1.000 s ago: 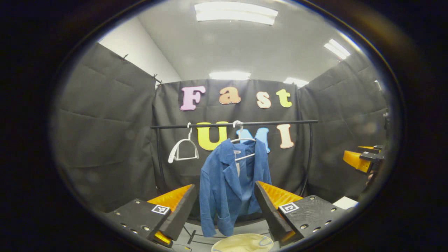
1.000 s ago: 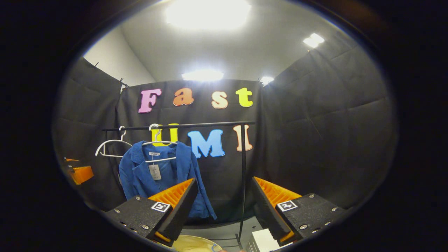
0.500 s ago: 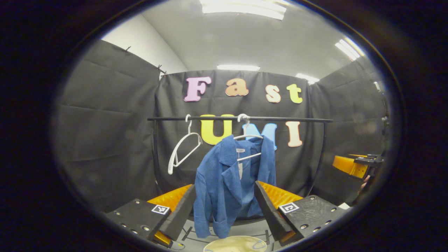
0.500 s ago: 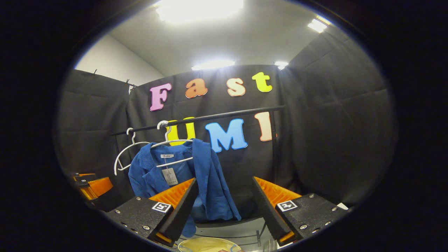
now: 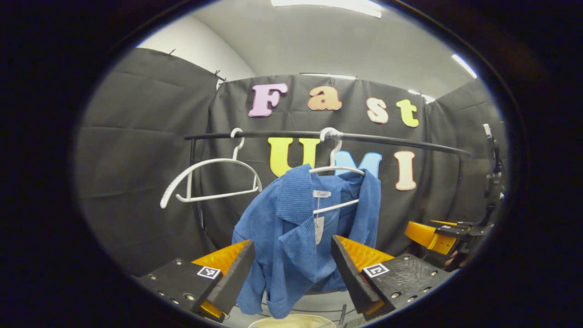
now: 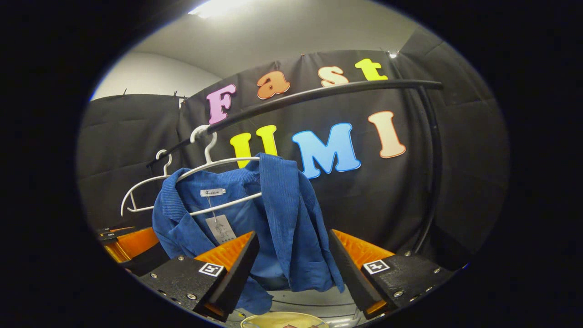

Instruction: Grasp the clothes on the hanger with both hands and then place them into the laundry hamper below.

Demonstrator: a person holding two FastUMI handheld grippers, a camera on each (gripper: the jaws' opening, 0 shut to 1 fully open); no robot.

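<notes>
Black cloth walls close the booth on three sides, with a black metal clothes rail (image 5: 319,135) running across the back. On it hangs a blue corduroy jacket (image 5: 296,232) on a white plastic hanger (image 5: 336,169), beside an empty white hanger (image 5: 212,175). Both grippers are spread wide and hold nothing: the left gripper (image 5: 291,273) and right gripper (image 6: 294,273) each frame the jacket's lower half, short of the cloth. Low down, the rim of a pale round hamper (image 6: 282,319) is cut off.
</notes>
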